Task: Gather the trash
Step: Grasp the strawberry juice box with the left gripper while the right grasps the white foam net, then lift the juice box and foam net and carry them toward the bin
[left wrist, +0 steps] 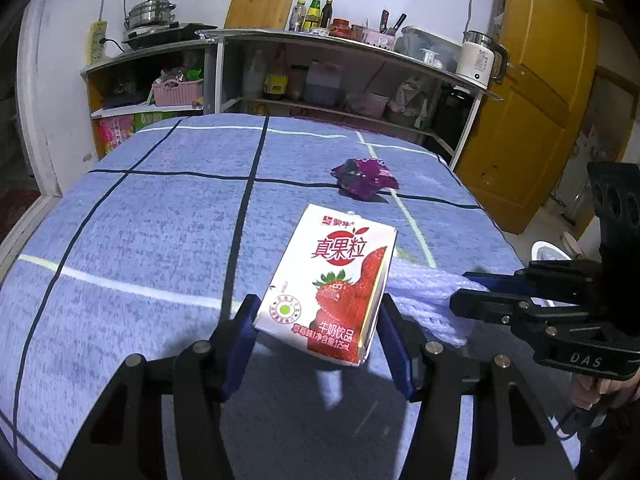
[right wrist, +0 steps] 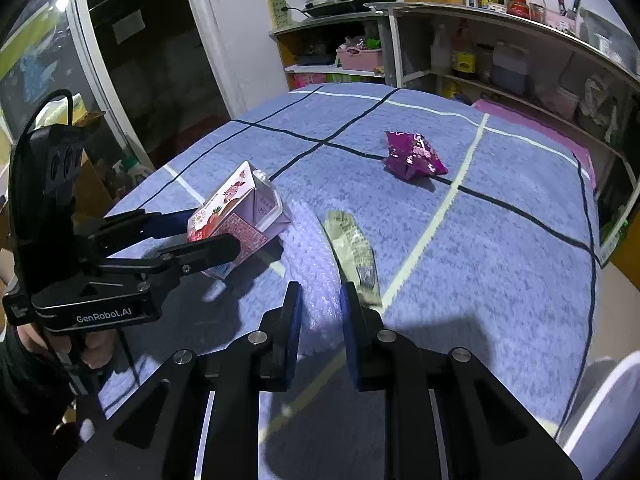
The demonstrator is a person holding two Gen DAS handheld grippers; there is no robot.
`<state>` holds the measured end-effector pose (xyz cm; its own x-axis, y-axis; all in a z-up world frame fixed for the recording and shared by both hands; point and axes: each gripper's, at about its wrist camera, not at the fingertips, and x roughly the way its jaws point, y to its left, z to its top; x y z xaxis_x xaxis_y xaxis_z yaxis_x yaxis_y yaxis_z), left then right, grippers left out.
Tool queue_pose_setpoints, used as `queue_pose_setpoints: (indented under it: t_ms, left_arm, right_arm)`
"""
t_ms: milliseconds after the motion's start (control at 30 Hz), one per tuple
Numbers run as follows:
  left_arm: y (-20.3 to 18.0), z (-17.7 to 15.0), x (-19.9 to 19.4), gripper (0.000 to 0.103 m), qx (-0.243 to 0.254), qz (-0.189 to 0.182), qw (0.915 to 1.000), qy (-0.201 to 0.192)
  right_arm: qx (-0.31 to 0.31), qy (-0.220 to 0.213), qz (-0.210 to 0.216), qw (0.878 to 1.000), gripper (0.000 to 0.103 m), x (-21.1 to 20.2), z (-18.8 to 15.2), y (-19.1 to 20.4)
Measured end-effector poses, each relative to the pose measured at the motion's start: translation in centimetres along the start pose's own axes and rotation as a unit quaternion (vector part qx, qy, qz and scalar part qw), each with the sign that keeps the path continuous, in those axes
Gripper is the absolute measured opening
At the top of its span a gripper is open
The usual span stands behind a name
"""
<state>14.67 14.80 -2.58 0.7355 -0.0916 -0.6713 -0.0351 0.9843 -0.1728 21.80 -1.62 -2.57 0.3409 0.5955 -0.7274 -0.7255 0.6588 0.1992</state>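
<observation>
My left gripper (left wrist: 316,320) clamps the milk carton (left wrist: 332,284), tilted. My right gripper (right wrist: 320,312) is pinched on foam netting (right wrist: 308,264), pale wrapper (right wrist: 354,252) alongside. Purple wrapper (right wrist: 414,156) lies at one o'clock. Risk: limp netting slips out. Table edge (right wrist: 592,280) at three o'clock; open cloth ahead.

On the bench (left wrist: 140,220): milk carton (left wrist: 332,284) at 6 o'clock, foam net (right wrist: 308,264) just beside it at 3 o'clock, flat wrapper (right wrist: 354,252) beyond the net. Crumpled snack bag (left wrist: 364,178) at 12 o'clock, well apart. Shelving (left wrist: 320,76) behind the bench.
</observation>
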Motion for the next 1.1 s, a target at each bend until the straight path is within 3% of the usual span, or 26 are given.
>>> queue_pose_setpoints:
  t_ms: [633,1100]
  left_arm:
    - [-5.2,-3.0,-4.9,0.06,-0.019,-0.008,0.9995,-0.022]
    - [-9.6,-4.5,-7.1,0.06,-0.004,-0.03,0.9991,-0.029]
  right_arm:
    - [0.056,-0.034,-0.019,0.998,0.02,-7.4,-5.2,-0.8]
    - [0.075,-0.056,-0.033,0.995,0.02,-11.9,-8.2,-0.7]
